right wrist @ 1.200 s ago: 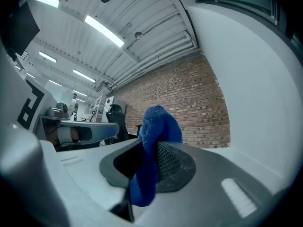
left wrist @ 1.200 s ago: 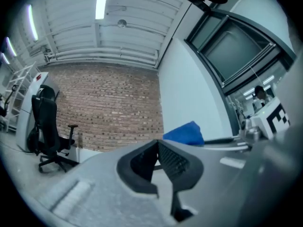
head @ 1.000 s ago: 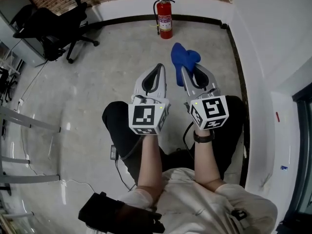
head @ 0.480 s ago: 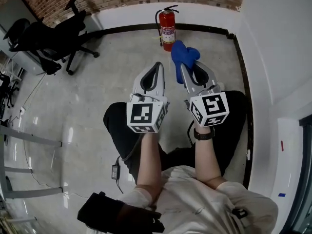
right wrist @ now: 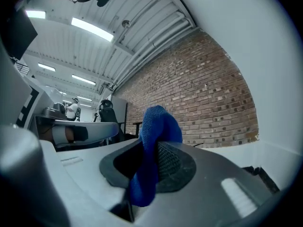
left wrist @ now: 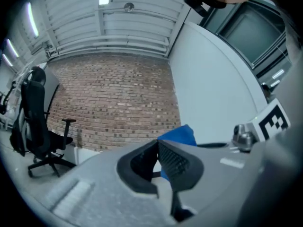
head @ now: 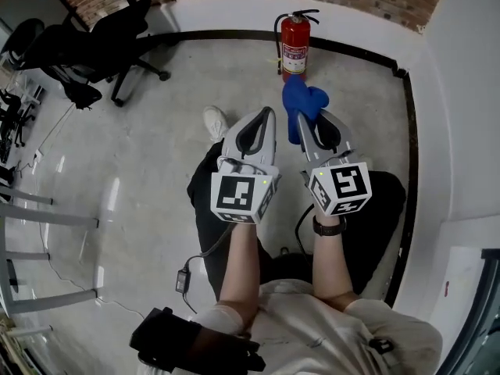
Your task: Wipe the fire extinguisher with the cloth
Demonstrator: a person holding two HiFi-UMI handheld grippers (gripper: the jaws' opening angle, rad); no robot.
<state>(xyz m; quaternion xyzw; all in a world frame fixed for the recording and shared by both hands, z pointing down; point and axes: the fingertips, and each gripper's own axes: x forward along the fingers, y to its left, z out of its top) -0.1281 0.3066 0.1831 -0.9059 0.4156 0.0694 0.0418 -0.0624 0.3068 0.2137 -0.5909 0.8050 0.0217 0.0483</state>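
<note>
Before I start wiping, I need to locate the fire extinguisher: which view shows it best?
The head view: the fire extinguisher stands whole and upright by the wall, just beyond the blue cloth. Neither gripper view shows it.

Fire extinguisher against far wall, cloth just before it, office chair far left.

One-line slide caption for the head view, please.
Right tool grips a blue cloth short of the red fire extinguisher standing against the wall; left tool shut, empty.
</note>
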